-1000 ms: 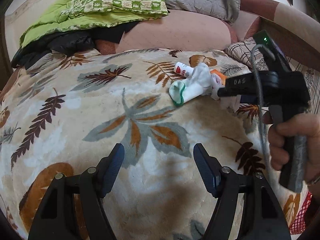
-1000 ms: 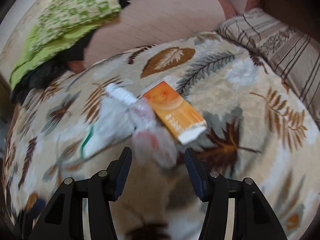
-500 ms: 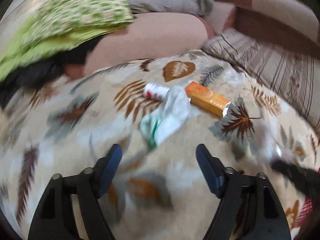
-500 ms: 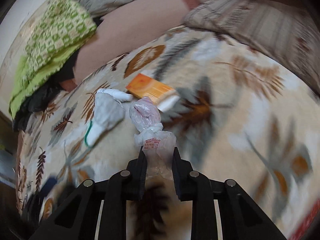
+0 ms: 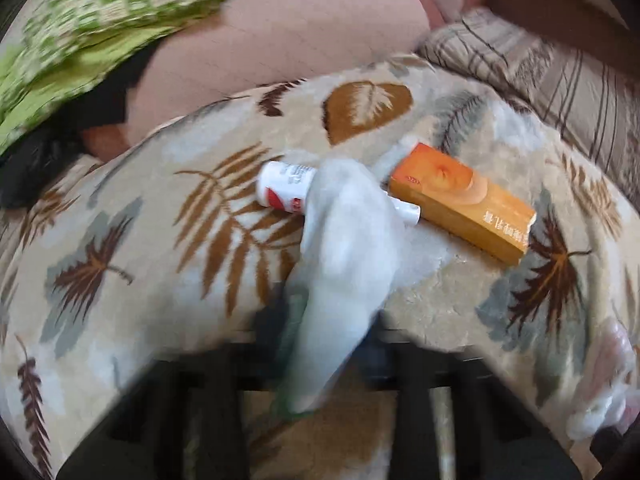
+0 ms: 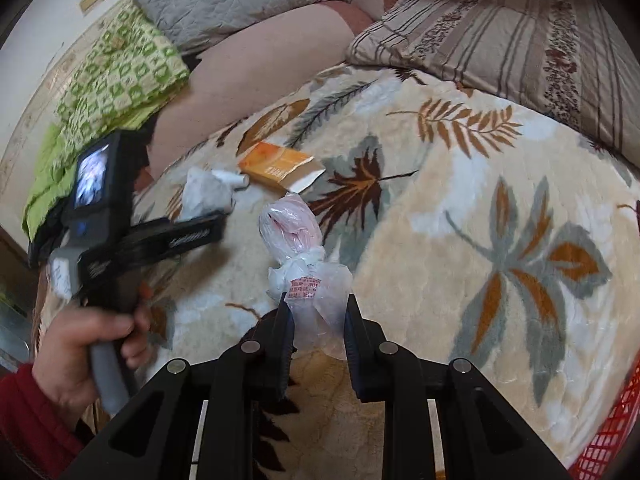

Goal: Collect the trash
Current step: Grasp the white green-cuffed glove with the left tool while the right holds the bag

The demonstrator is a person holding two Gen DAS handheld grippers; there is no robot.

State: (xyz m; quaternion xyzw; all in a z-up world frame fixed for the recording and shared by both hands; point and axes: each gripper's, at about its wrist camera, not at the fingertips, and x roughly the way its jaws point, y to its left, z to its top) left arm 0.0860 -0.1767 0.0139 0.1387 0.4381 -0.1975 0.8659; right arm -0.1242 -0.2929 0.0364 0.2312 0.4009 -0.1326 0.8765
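My left gripper [image 5: 320,344], blurred at the bottom of its own view, is shut on the near end of a crumpled white wrapper with a green edge [image 5: 348,248]. Under the wrapper's far end lies a white tube with a red label [image 5: 284,190]. An orange carton [image 5: 460,204] rests to the right of it on the leaf-patterned blanket [image 5: 120,240]. My right gripper [image 6: 318,312] is shut on a knotted clear plastic bag [image 6: 296,236], held above the blanket. In the right wrist view the left gripper [image 6: 218,226] reaches the wrapper [image 6: 206,192], with the carton [image 6: 276,164] beyond.
A hand with a red sleeve [image 6: 80,344] holds the left gripper's handle. A striped pillow [image 6: 500,40] lies at the back right, and a green checked quilt [image 6: 116,76] and a pink cushion [image 6: 260,68] at the back left. A red mesh basket [image 6: 616,420] shows at the lower right edge.
My left gripper moved up to the white wrapper and shut on it. My right gripper shut on the plastic bag and lifted it toward the right, away from the carton.
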